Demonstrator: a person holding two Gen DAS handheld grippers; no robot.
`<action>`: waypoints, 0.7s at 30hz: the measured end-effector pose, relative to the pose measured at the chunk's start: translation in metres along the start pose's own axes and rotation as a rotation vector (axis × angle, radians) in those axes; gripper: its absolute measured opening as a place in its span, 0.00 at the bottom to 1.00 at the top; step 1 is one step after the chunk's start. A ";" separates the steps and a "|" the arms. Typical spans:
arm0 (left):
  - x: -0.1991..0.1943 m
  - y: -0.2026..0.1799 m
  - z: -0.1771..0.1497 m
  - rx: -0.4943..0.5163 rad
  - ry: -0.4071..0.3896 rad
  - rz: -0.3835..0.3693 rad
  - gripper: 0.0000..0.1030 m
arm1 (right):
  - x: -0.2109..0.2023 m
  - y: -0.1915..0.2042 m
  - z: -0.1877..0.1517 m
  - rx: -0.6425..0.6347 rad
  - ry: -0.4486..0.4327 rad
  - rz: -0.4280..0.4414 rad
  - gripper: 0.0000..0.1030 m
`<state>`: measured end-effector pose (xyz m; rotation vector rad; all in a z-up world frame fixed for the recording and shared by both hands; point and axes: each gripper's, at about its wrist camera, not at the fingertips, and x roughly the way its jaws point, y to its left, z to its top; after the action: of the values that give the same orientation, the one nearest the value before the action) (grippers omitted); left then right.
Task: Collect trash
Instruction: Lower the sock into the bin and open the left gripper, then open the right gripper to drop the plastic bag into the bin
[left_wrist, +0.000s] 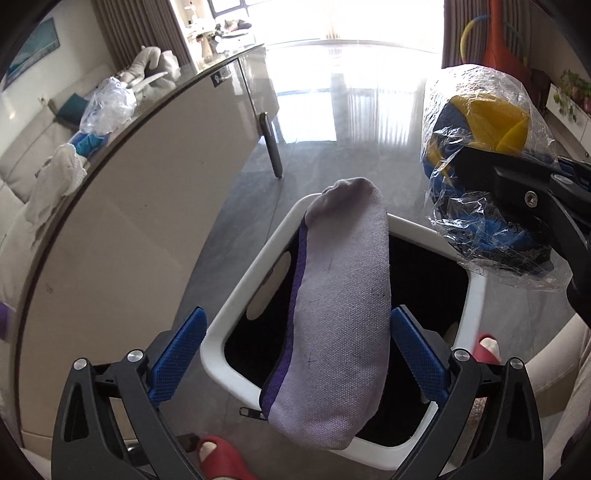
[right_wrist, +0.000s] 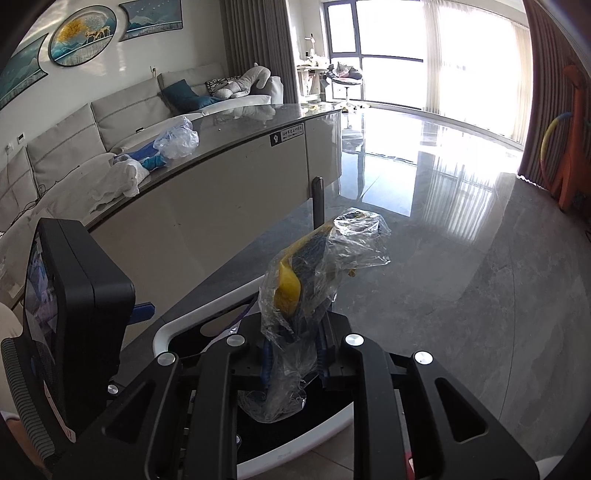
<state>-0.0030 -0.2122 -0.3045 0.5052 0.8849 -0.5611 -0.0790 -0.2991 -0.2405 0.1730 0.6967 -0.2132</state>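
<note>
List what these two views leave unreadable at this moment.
- Bin contents: left view, interior black, partly covered by the pouch.
- Wrapped item: both views, crinkled plastic hides what it is.
- Right gripper fingers: right view, mostly buried in that plastic.
- Table sticker: right view, too small to read.

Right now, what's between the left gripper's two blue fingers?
In the left wrist view, a grey-and-purple pouch hangs loose between the open left gripper's fingers, above the white bin.
</note>
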 end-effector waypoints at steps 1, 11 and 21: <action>-0.002 0.003 0.000 -0.005 -0.006 0.006 0.95 | -0.001 -0.001 0.000 0.000 -0.003 -0.002 0.20; -0.029 0.035 0.006 -0.095 -0.060 0.016 0.95 | -0.003 0.001 0.005 0.003 -0.009 0.002 0.20; -0.046 0.060 0.009 -0.149 -0.100 0.062 0.95 | 0.010 0.021 0.002 -0.023 0.020 0.062 0.21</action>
<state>0.0170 -0.1619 -0.2517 0.3655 0.8063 -0.4558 -0.0656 -0.2810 -0.2438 0.1745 0.7119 -0.1439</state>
